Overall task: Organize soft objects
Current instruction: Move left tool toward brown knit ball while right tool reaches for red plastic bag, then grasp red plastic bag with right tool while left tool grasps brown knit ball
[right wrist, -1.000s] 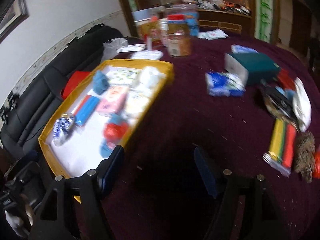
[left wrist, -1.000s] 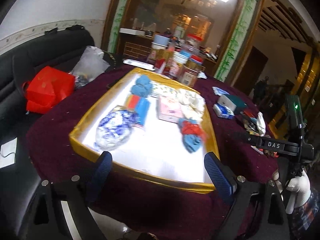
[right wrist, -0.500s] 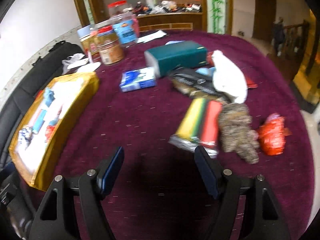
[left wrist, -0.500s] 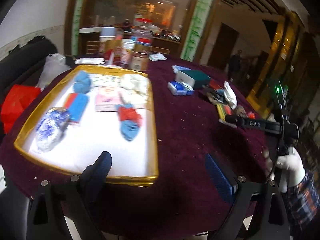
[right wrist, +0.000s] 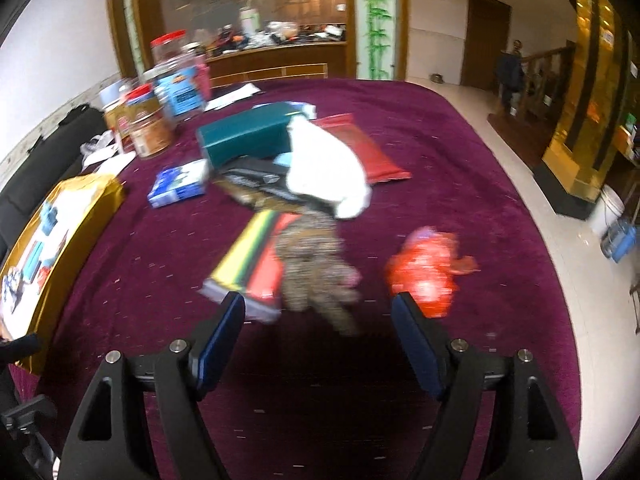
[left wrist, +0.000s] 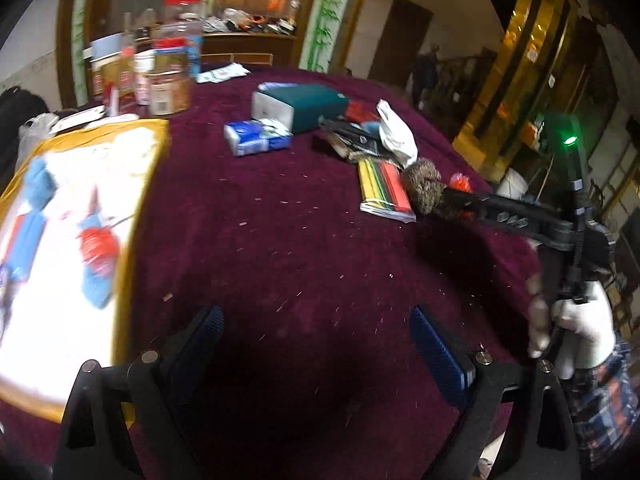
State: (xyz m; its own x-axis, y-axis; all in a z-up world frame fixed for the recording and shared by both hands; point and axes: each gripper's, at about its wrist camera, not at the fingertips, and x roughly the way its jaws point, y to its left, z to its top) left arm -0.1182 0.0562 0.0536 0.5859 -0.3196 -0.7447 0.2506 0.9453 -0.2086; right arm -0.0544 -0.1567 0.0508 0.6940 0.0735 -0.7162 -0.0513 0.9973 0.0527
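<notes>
A gold-rimmed tray point(left wrist: 148, 184) with a white floor holds several soft items, among them a red and blue bundle point(left wrist: 96, 256); it also shows in the right wrist view point(right wrist: 96, 196). On the maroon cloth lie a brown plush toy point(right wrist: 316, 268), a red crinkly bundle point(right wrist: 424, 272), a white cloth point(right wrist: 324, 168) and a striped packet point(right wrist: 248, 264). My right gripper point(right wrist: 320, 320) is open and empty just in front of the plush toy. My left gripper point(left wrist: 316, 332) is open and empty over bare cloth, right of the tray.
A teal box point(right wrist: 244, 140), a blue tissue pack point(right wrist: 178, 186) and a red flat packet point(right wrist: 360, 148) lie mid-table. Jars point(right wrist: 148, 124) stand at the far left edge. The right tool and gloved hand point(left wrist: 576, 320) show at the left view's right side.
Both grippers have swung right, away from the tray. The right gripper has closed in on the plush toy and red bundle. Both stay open.
</notes>
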